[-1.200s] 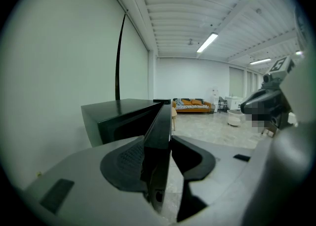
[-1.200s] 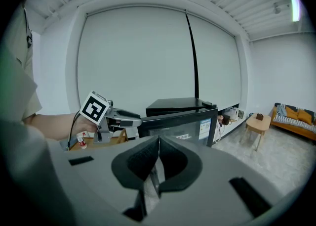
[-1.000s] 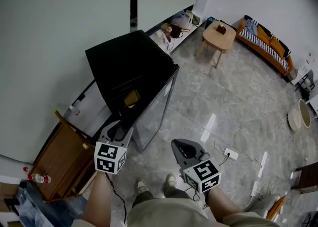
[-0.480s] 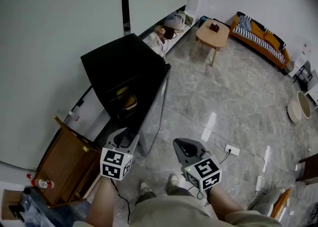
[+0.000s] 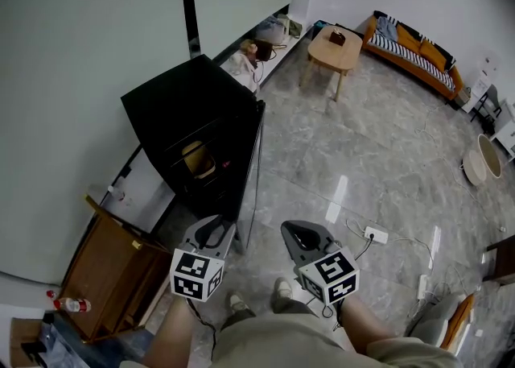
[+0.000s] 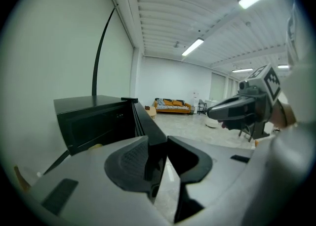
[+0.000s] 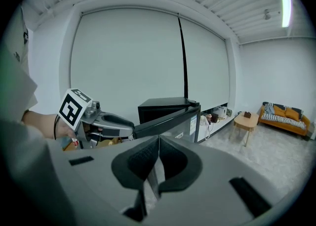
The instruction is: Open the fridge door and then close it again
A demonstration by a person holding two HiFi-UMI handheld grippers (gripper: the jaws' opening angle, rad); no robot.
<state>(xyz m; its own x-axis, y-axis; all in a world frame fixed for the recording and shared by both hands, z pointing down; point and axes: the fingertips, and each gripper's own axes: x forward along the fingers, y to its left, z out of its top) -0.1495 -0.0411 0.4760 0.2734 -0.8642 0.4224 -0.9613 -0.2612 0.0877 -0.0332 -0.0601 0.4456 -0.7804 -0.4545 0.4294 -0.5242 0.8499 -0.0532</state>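
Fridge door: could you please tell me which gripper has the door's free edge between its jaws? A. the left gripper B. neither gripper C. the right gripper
A: the left gripper view shows the open fridge door's edge running between the jaws of the left gripper, which have just been closing on it. The right gripper is shut on nothing, clear of the door.

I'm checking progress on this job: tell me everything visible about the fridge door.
The fridge door is a tall flat panel, black along its top edge, with a grey, shiny front carrying a small label. It stands open, swung well out from the black fridge on the hinge at its far end. The left tool, whose jaws have just been closing, has the door's free end between them, filling the gap.
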